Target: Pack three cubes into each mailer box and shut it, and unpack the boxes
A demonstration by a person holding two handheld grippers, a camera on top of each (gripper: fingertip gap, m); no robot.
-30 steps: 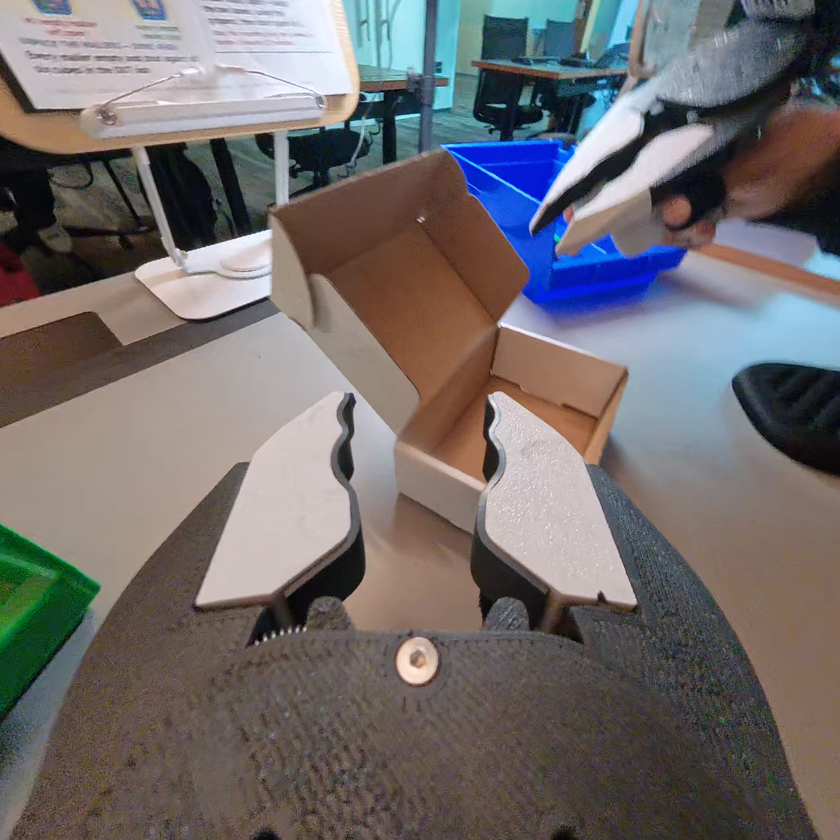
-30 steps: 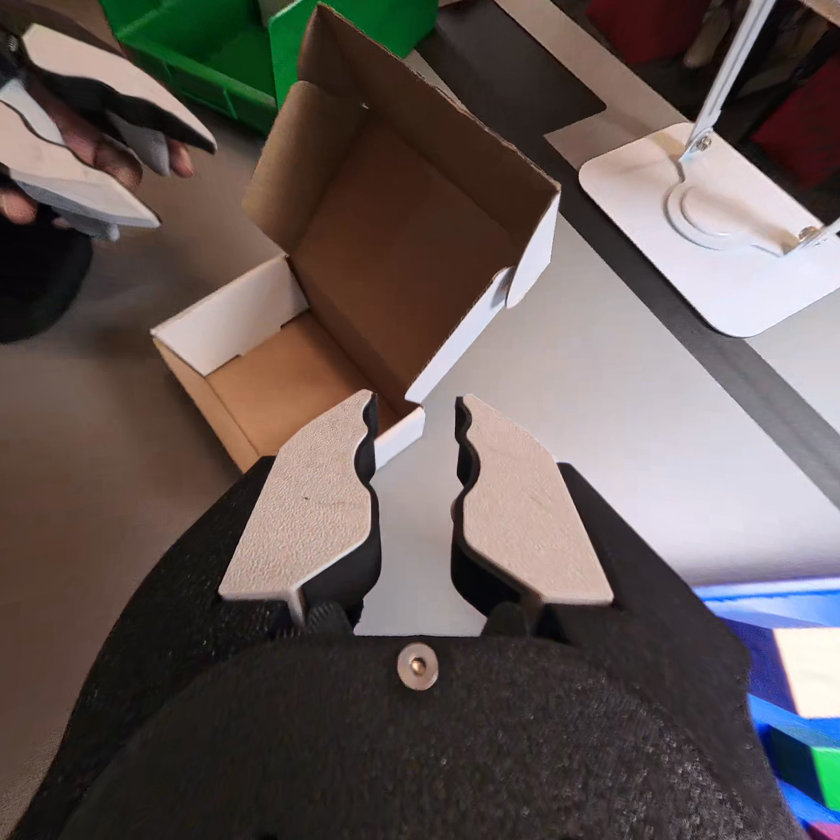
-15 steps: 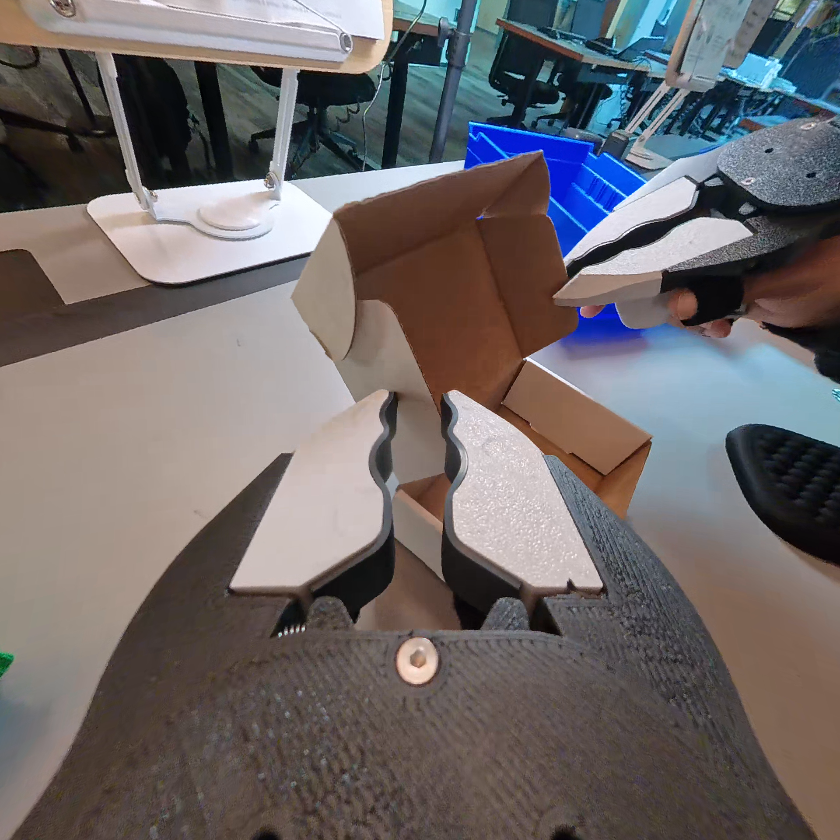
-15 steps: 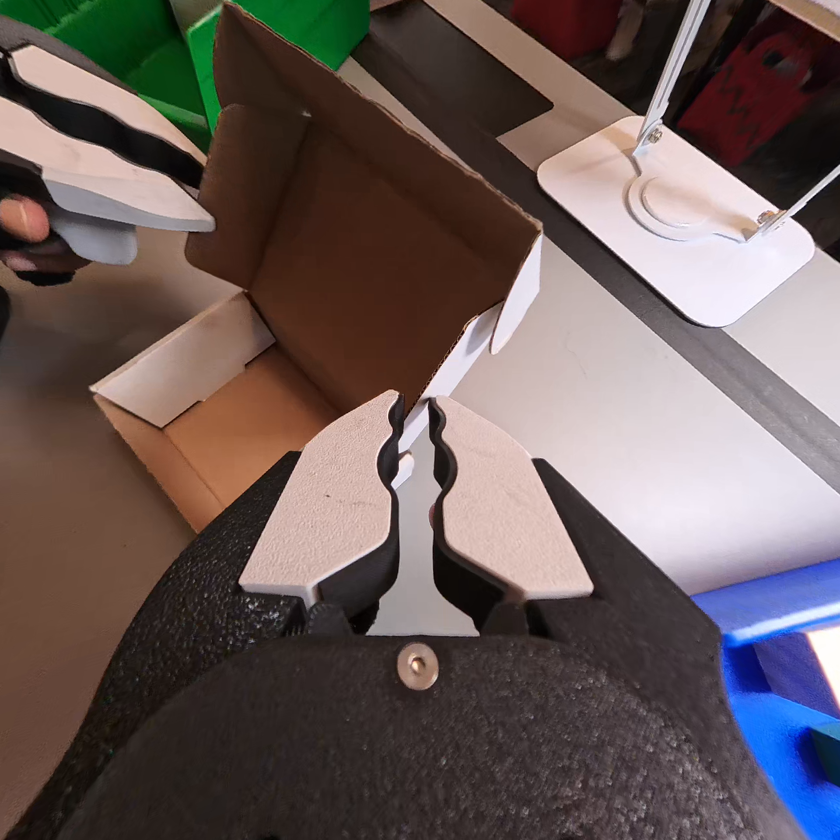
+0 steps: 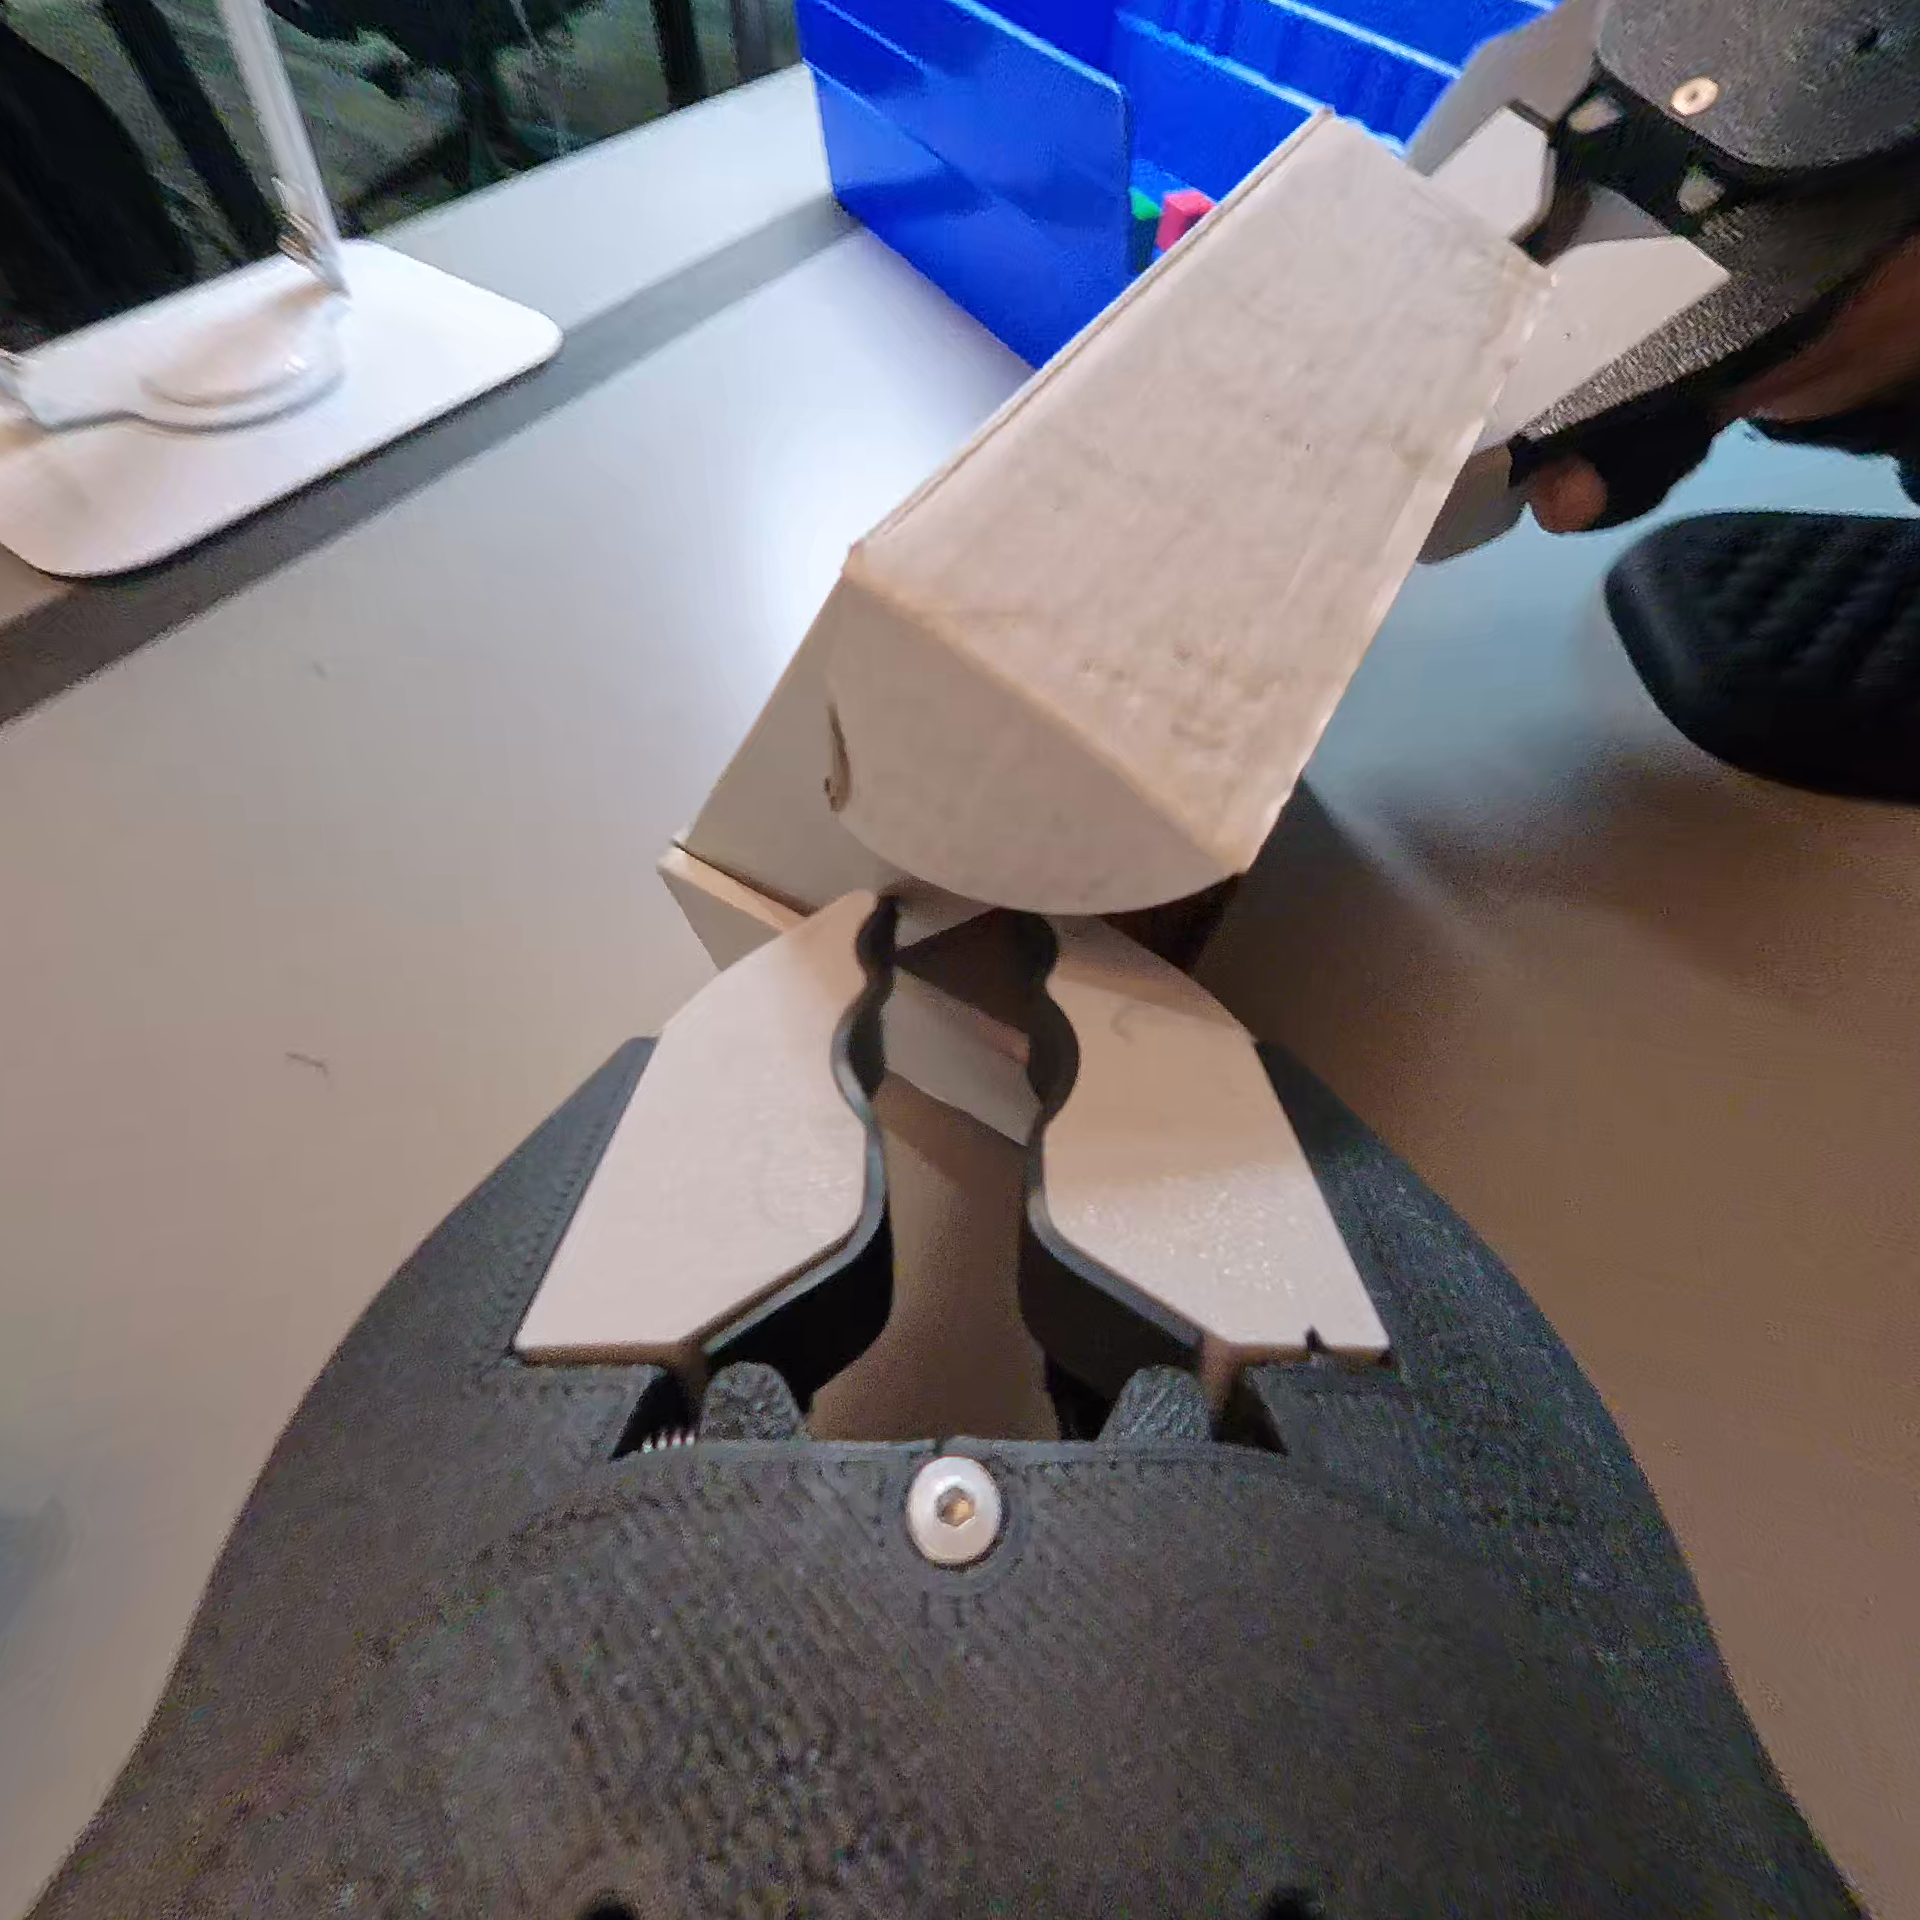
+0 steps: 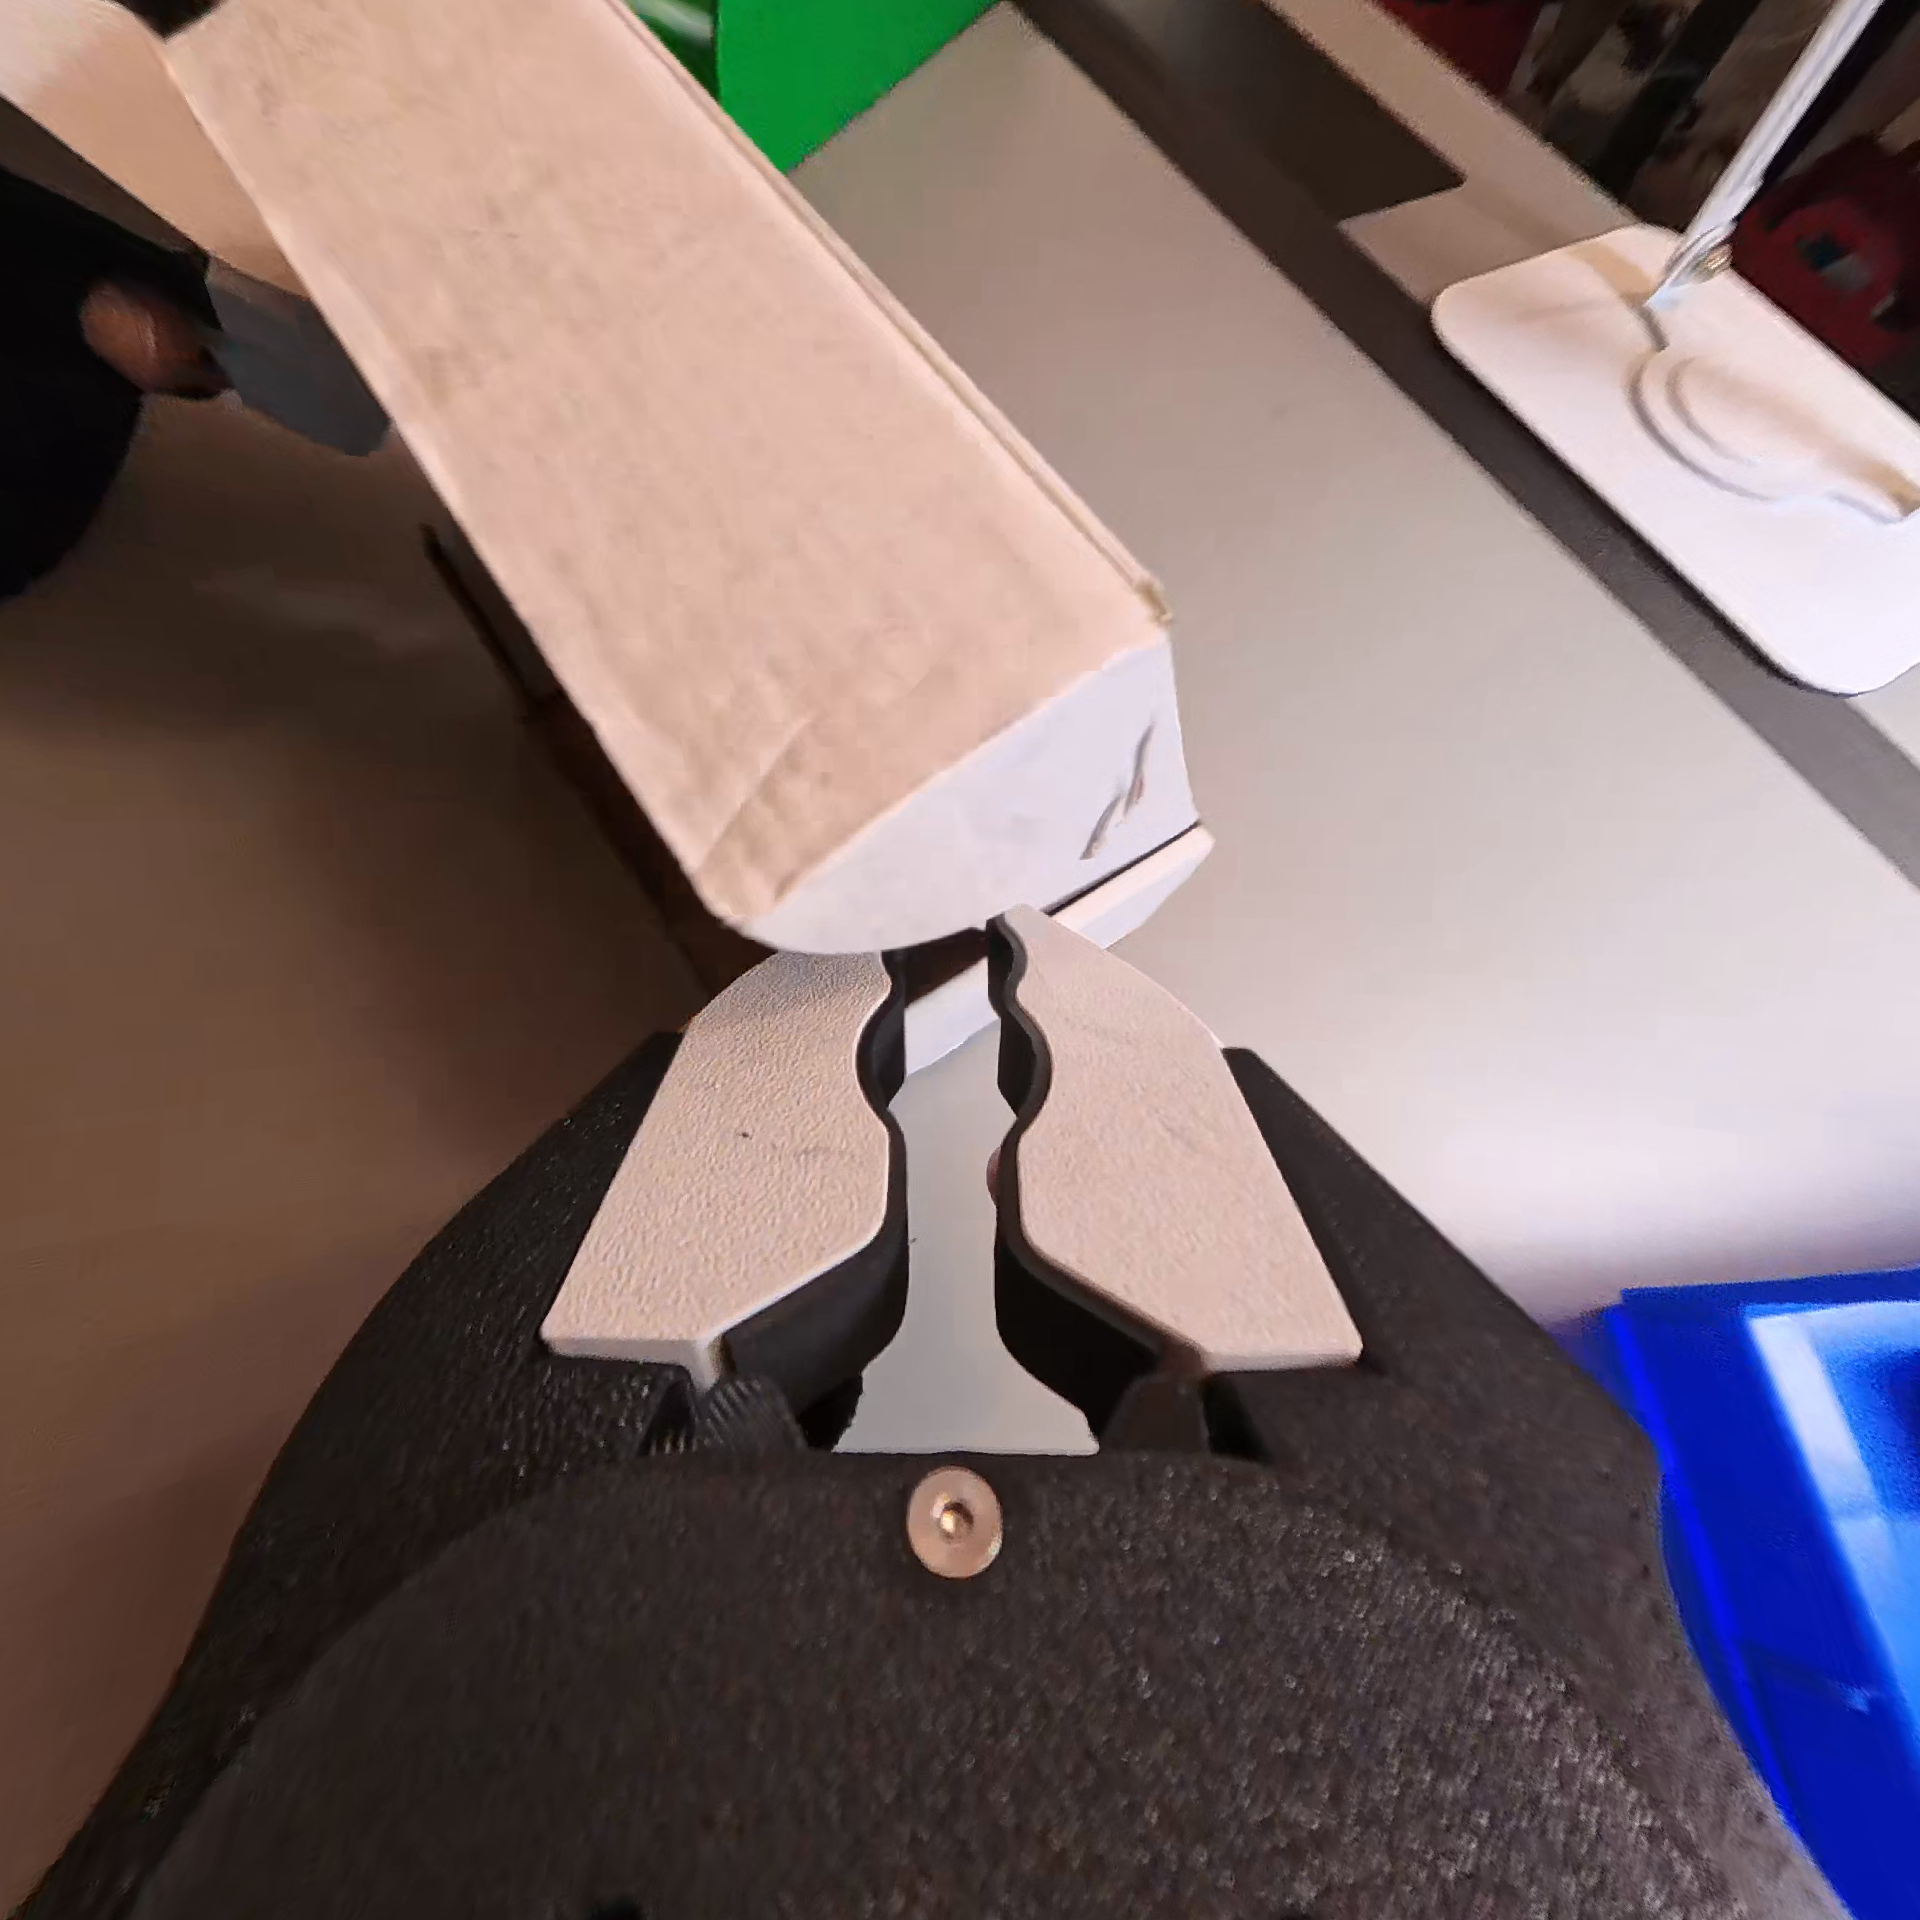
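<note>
1. One mailer box (image 5: pixel 1164 499) is in work. It sits on the grey table (image 5: pixel 416 831), between the two grippers. No other box shows in either view.
2. Lid status: part closed. The lid slopes down over the base but is not seated. The rounded side flap (image 5: pixel 997 810) hangs outside the base wall at each end and is not tucked in.
3. Left gripper (image 5: pixel 961 925): fingers set slightly apart, tips at the near corner of the base, just under the flap. The card edge shows in the gap. Whether the tips bear on it cannot be told, since the flap covers the contact point.
4. Right gripper (image 6: pixel 945 945): fingers set a narrow gap apart, with bare table visible between them. Its tips stand at the opposite end of the box, touching or just beside the base corner below the flap there. It clamps nothing that can be seen.
5. Contents: not verifiable. The lid hides the interior, so an onlooker cannot confirm the three cubes are loaded.
6. Supply: loose cubes (image 5: pixel 1179 213), one green and one pink among them, lie in the blue bin (image 5: pixel 966 135) on the far side of the table. A green bin (image 6: pixel 831 73) stands at the other end, beyond the left gripper.
7. Judged progress: early. The shut step on this box is under way but incomplete.
8. Remaining, as judged:
   - guide both side flaps inside the base walls;
   - press the lid flat;
   - pack and shut any further boxes;
   - reopen the boxes and unpack the cubes.
</note>
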